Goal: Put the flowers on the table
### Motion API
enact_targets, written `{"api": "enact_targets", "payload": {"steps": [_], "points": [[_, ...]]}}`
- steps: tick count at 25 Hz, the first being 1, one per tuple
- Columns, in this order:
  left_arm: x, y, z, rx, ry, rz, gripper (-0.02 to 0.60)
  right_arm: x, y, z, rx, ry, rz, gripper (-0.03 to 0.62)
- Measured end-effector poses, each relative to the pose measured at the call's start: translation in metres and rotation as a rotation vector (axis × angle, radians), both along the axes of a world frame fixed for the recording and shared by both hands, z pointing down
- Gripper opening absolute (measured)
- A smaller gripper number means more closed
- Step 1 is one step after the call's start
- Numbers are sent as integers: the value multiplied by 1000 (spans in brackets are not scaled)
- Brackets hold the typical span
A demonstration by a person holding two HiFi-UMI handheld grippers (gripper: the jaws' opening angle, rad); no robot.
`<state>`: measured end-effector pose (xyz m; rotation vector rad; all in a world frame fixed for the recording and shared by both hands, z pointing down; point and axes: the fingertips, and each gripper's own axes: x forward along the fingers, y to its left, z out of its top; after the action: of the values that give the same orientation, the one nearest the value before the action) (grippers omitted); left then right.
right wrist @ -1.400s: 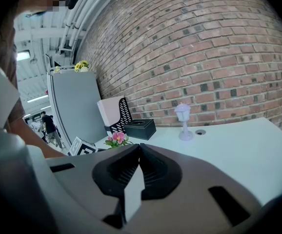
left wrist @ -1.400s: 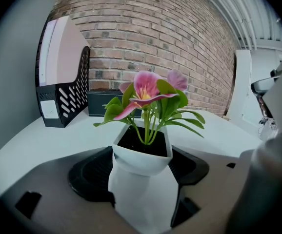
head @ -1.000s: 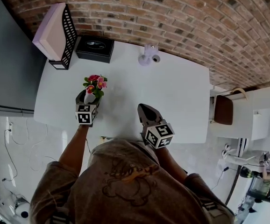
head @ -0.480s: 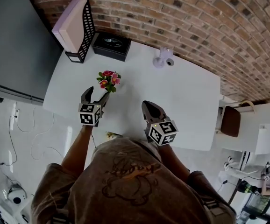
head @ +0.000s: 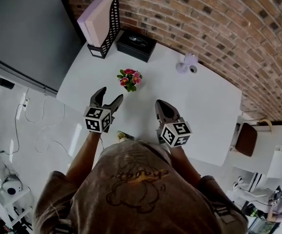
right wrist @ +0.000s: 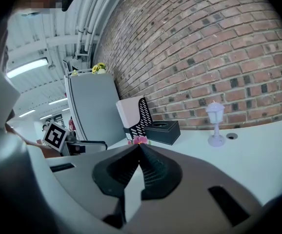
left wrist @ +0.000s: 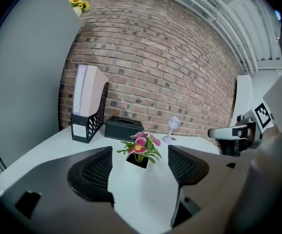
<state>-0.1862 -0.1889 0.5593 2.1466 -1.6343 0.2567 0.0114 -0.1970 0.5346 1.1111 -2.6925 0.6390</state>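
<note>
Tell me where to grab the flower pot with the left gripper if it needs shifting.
Take the flower pot by its white body, below the blossoms, coming in level from the near side. It stands upright on the table and the blossoms overhang its rim, so a grab from above would likely crush them. The open left gripper faces it.

The right tongs [right wrist: 138, 146], jaws together, point toward the flowers [right wrist: 140, 140].

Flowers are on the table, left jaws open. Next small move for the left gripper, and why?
Probably ease the left gripper straight back toward the person. The flowers stand upright on the table just ahead of its jaws, which are apart and touch nothing, so nothing needs releasing. The right gripper is shut and empty.
</note>
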Motion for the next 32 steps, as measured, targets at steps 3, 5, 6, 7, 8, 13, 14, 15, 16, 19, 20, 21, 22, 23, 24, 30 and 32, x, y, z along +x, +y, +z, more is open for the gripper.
{"api": "enact_targets", "payload": {"steps": [3,5,6,7,8,13,14,15,16,19,20,21,22,23,24,30,32], "points": [[-3,9,-13,23,21,-15,360,-6,1,-1,7,0,-17,2],[-4,16,-21,39,31,-24,360,-11,1,-2,24,18,-33,2],[-5,19,-26,47,35,-28,360,-13,2,-3,36,28,-42,2],[-6,22,-30,56,39,-32,360,-15,2,-4,47,36,-50,2],[-7,24,-34,64,43,-36,360,-17,2,-6,55,41,-56,2],[-12,38,-50,104,27,-56,359,-23,1,-10,83,57,-75,2],[-14,41,-53,112,15,-58,360,-24,0,-11,90,63,-77,2],[-15,43,-56,120,9,-62,360,-24,0,-12,97,68,-77,2],[-16,45,-59,126,10,-67,359,-24,-1,-14,104,73,-77,2],[-22,48,-64,141,35,-89,359,-22,-2,-15,117,86,-72,2],[-24,49,-65,146,39,-98,359,-22,-3,-16,118,88,-71,2],[-26,49,-66,152,40,-107,348,-22,-3,-16,118,89,-69,2],[-29,49,-68,159,37,-116,329,-21,-4,-17,118,89,-69,2],[-31,49,-69,169,33,-124,298,-21,-4,-17,118,89,-68,2],[-34,49,-70,180,28,-129,265,-21,-4,-17,118,89,-67,2],[-38,46,-70,195,17,-152,135,-17,-7,-18,123,90,-56,2],[-38,45,-68,194,14,-158,112,-15,-9,-18,124,89,-49,2]]}}
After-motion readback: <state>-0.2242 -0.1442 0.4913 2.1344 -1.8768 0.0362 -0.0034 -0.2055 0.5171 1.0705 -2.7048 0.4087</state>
